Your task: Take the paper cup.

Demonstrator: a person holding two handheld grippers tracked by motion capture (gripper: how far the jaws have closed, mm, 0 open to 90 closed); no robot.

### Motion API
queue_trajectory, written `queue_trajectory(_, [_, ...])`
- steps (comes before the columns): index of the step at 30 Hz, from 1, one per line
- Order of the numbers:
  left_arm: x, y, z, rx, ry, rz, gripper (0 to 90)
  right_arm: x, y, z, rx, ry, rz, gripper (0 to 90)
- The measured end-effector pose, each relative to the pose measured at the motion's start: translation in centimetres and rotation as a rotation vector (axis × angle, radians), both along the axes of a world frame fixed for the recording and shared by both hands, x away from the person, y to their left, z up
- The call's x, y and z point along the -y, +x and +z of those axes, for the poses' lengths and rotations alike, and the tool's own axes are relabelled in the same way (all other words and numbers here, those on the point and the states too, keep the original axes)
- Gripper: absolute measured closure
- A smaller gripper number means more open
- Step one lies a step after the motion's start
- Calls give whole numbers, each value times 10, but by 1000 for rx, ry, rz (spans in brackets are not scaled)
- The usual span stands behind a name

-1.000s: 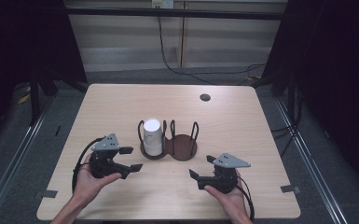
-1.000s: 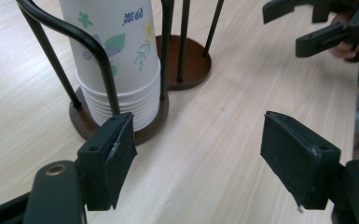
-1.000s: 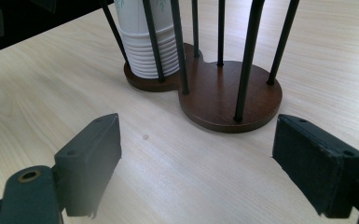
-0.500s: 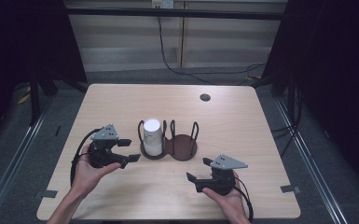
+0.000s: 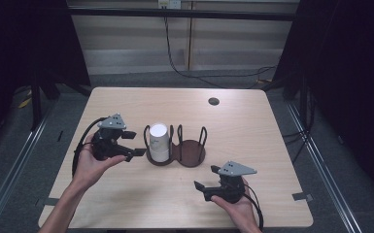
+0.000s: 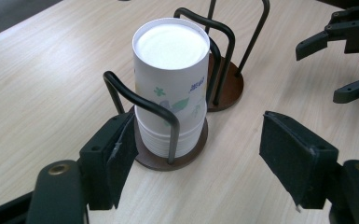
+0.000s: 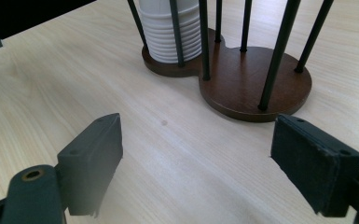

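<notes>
High view: I bring the left hand-held gripper (image 5: 135, 144), jaws apart, beside the cups (image 6: 170, 88); next I must straddle them. Right hand-held gripper (image 5: 205, 178) waits, also apart.

Wooden table (image 5: 252, 141) under cup rack (image 5: 190, 154)

The counter (image 5: 252, 141) is pale matt wood grain, the cup holder (image 7: 256, 86) has a smooth dark-brown wooden base with glossy black metal rods, and the cup stack (image 6: 170, 88) is printed white paper.
</notes>
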State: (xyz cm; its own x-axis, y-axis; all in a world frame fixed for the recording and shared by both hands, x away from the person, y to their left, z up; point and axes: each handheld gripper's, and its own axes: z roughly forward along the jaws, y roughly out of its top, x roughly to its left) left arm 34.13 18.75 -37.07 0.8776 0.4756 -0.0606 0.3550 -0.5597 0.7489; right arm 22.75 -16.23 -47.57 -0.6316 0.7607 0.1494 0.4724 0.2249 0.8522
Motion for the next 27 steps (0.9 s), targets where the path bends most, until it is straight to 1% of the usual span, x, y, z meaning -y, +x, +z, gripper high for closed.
queue_trajectory(1, [1, 1, 1, 6, 4, 4, 273, 0, 0, 0, 0, 0, 0, 162])
queue_trajectory(2, [2, 3, 2, -1, -2, 6, 273, -1, 0, 0, -3, -4, 6, 165])
queue_trajectory(3, [2, 5, 3, 1, 1, -4, 273, -1, 0, 0, -3, -4, 6, 165])
queue_trajectory(4, [3, 8, 4, -3, 7, 3, 277, -1, 0, 0, -5, -4, 8, 167])
queue_trajectory(5, [5, 9, 5, -1, 1, 9, 278, -1, 0, -1, -7, -4, 9, 168])
queue_trajectory(9, [10, 15, 13, 2, 21, 0, 294, 0, 2, -2, -22, 9, 14, 172])
queue_trajectory(11, [14, 16, 17, -1, 21, 4, 293, 0, 2, -2, -26, 10, 12, 172])
queue_trajectory(12, [15, 17, 19, 2, 36, 1, 291, 1, 1, -1, -23, 12, 12, 172])
queue_trajectory(13, [18, 18, 19, 3, 46, 8, 287, 1, 1, -1, -20, 11, 12, 172])
queue_trajectory(14, [18, 20, 19, 2, 54, 3, 282, 1, 1, -1, -19, 10, 12, 173])
queue_trajectory(15, [19, 22, 19, -10, 60, 3, 282, 2, 1, 0, -15, 6, 12, 177])
queue_trajectory(16, [20, 23, 18, -13, 58, 4, 277, 2, 1, 0, -17, 6, 13, 178])
queue_trajectory(18, [20, 27, 17, -19, 76, -3, 251, 4, 1, 0, -26, 8, 14, 176])
queue_trajectory(19, [21, 29, 16, -29, 79, -15, 191, 4, 1, 0, -28, 10, 15, 176])
queue_trajectory(20, [22, 30, 17, -34, 72, -43, 191, 4, 1, 0, -28, 10, 15, 176])
queue_trajectory(21, [23, 31, 18, -28, 79, -51, 236, 4, 2, -1, -31, 7, 19, 175])
queue_trajectory(22, [25, 30, 19, -22, 85, -43, 292, 4, 2, -1, -31, 7, 19, 175])
queue_trajectory(24, [28, 33, 22, -21, 101, -59, 293, 3, 2, -1, -30, 5, 23, 173])
queue_trajectory(25, [30, 33, 23, -21, 103, -52, 284, 3, 2, -1, -35, 1, 23, 172])
queue_trajectory(27, [34, 37, 27, -25, 131, -75, 291, 2, 2, -1, -35, -2, 27, 172])
